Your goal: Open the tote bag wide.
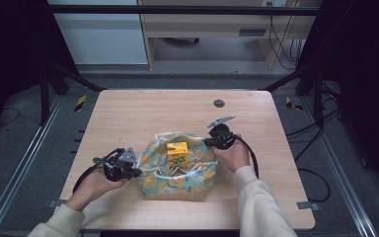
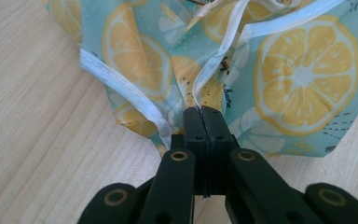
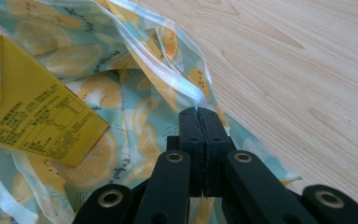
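A teal cloth bag [image 1: 177, 173] printed with lemon slices sits on the wooden table [image 1: 128, 113], its mouth spread open. A yellow carton [image 1: 177, 152] stands inside it; the right gripper view shows that carton [image 3: 28, 112] with small print on its side. My left gripper [image 1: 137, 172] is shut on the white-edged rim of the bag [image 2: 279, 74] at its left side, jaws [image 2: 201, 112] pressed on the hem. My right gripper [image 1: 208, 142] is shut on the bag's rim [image 3: 168, 79] at the right side.
A dark round grommet [image 1: 219, 103] sits in the table near its far edge. Black frame posts and cables [image 1: 321, 98] flank the table. Bare wood lies on both sides of the bag.
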### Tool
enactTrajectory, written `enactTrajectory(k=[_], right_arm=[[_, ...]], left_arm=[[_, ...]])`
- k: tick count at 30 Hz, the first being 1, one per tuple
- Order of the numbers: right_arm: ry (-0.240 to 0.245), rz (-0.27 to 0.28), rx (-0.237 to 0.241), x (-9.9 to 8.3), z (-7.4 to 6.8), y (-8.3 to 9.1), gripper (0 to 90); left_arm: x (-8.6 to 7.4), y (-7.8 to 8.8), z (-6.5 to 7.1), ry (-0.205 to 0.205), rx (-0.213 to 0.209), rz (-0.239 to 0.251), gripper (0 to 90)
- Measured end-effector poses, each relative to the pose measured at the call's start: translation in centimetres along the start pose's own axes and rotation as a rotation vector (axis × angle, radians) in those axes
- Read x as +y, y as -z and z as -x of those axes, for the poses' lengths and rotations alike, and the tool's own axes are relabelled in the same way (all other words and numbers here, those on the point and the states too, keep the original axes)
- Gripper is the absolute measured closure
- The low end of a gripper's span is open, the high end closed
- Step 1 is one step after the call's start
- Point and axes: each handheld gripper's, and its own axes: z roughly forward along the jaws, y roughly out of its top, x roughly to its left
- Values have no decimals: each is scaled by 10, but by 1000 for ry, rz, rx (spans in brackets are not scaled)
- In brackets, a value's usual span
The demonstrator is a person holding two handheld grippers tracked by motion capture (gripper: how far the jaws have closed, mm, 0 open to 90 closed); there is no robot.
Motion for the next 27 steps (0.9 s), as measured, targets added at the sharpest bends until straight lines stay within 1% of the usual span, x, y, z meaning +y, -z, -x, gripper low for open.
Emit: enactTrajectory(k=[4,6,10,12,15,18,19,20,21,24,25,26,27], right_arm=[[1,-2,-3,0,1,-3,893],[1,-10,-10,0,1,-3,890],[-6,-7,-22,0,2,-5,864],[5,-1,-25,1,1,-5,836],[14,12,-34,2,0,-3,758],[12,22,-41,3,-1,-2,670],[17,31,-47,4,-1,0,659],[13,36,-47,4,-1,1,649],[7,35,-48,4,-1,2,641],[16,33,-52,4,0,3,628],[9,30,-53,4,0,3,618],[17,29,-55,4,1,2,602],[15,22,-57,4,1,2,597]], left_arm=[[-4,-2,3,7,-12,-4,899],[-5,-2,6,-4,-21,-7,899],[-6,0,11,-15,-32,-9,898],[-8,0,13,-14,-29,-2,896],[-9,1,13,-5,-20,10,891],[-9,2,11,-2,-24,17,885],[-9,3,11,-2,-23,21,884],[-9,3,11,-1,-21,25,884],[-8,2,11,-6,-27,22,886],[-7,1,13,-13,-31,13,890],[-7,1,14,-15,-27,11,890],[-7,1,14,-16,-26,10,890],[-8,1,14,-15,-27,12,889]])
